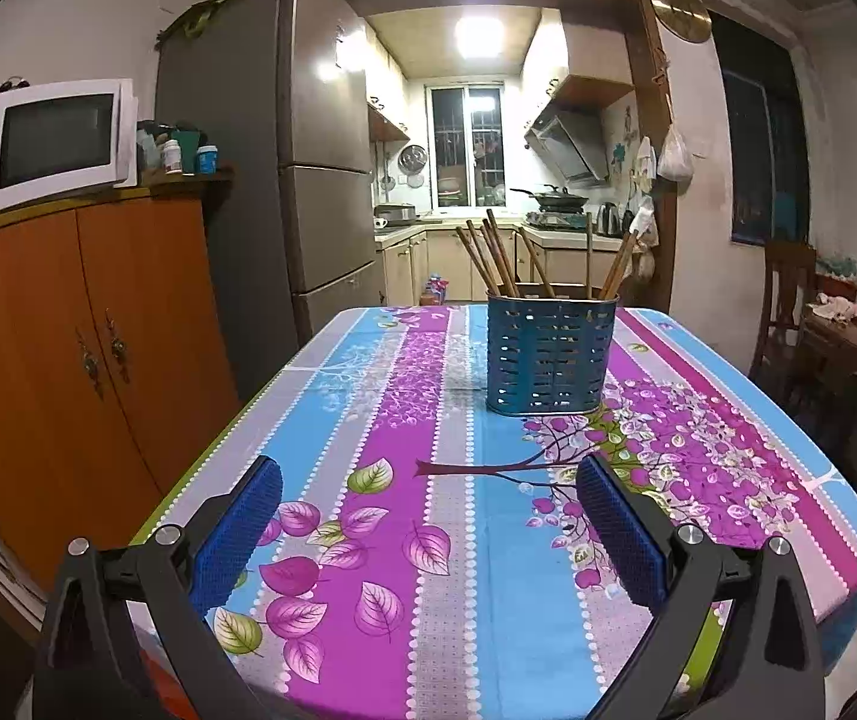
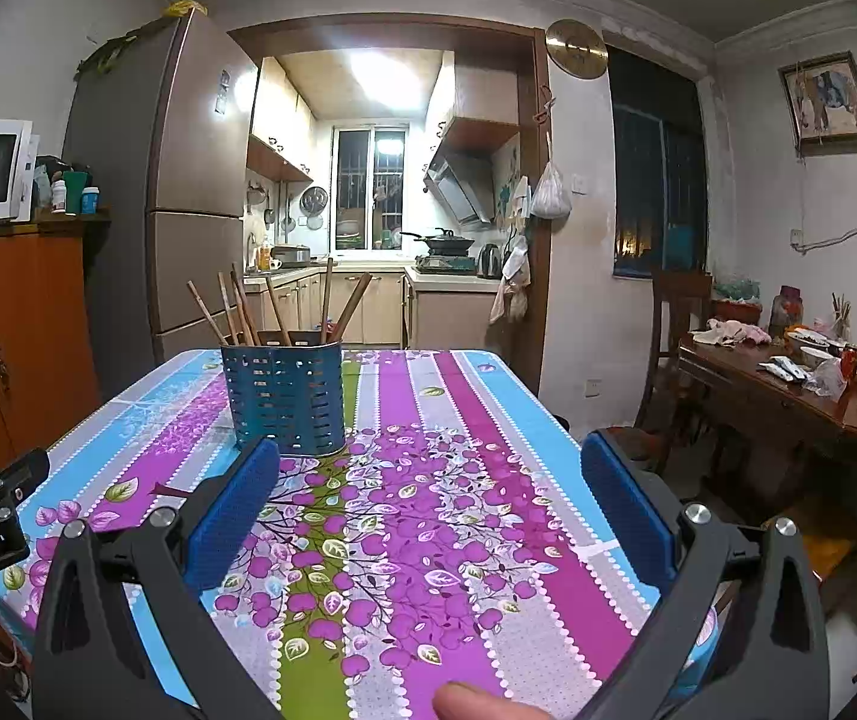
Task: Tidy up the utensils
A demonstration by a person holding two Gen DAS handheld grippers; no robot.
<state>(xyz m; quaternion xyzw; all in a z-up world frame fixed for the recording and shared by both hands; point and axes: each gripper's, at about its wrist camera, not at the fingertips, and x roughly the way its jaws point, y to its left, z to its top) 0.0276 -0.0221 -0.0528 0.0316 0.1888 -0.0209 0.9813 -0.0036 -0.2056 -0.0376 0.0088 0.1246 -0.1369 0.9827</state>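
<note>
Nearest to the cameras, the left gripper and the right gripper both hang above the near part of the table, with their blue pads spread wide apart and nothing between them, so both are released and carry no utensil. At the bottom edge of the right wrist view a fingertip of the person shows. Under the grippers the flowered tablecloth is bare: I see no loose chopstick, spoon or other utensil lying on it in either view. Further away, near the middle of the table, the blue perforated utensil holder stands upright, and the wooden chopsticks already stand inside it, leaning in different directions. Behind it is the kitchen doorway. I judge that the task is at its end or very near it, since everything visible is already in the holder; whether more utensils wait outside the views, I cannot tell.
</note>
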